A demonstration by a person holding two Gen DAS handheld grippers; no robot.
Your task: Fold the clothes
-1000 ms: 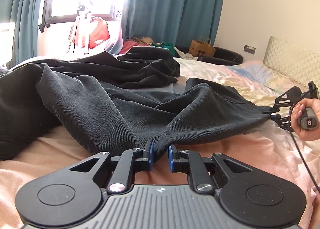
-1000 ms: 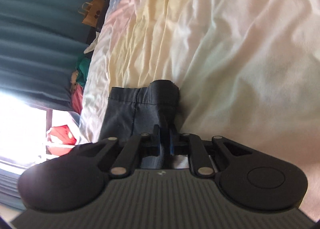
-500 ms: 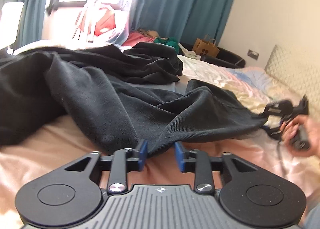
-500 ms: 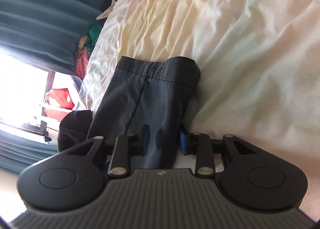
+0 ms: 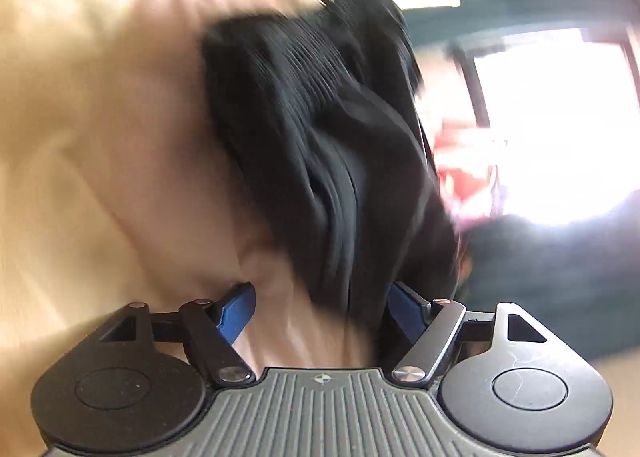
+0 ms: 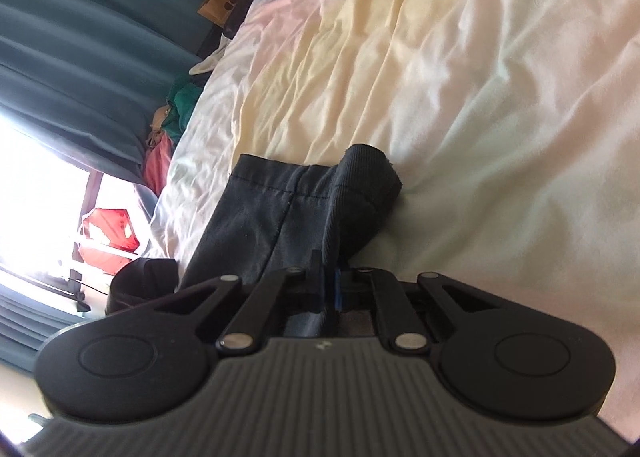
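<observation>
Your bed (image 6: 500, 105) is covered by a crumpled sheet (image 6: 360, 69), washed in pale yellow, pink and white; in your left wrist view, badly blurred, it shows as peach-toned fabric (image 5: 100, 157); the dark garment (image 6: 256, 225) lies directly on it, its stitched hem towards the yellow patch and one corner rucked up into a small hump; the garment's dark folds (image 5: 320, 137) run up across the sheet in your left view.

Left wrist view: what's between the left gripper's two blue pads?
In the left wrist view, the open left gripper has peach bedsheet and a fold of blurred dark ribbed garment between its pads.
</observation>
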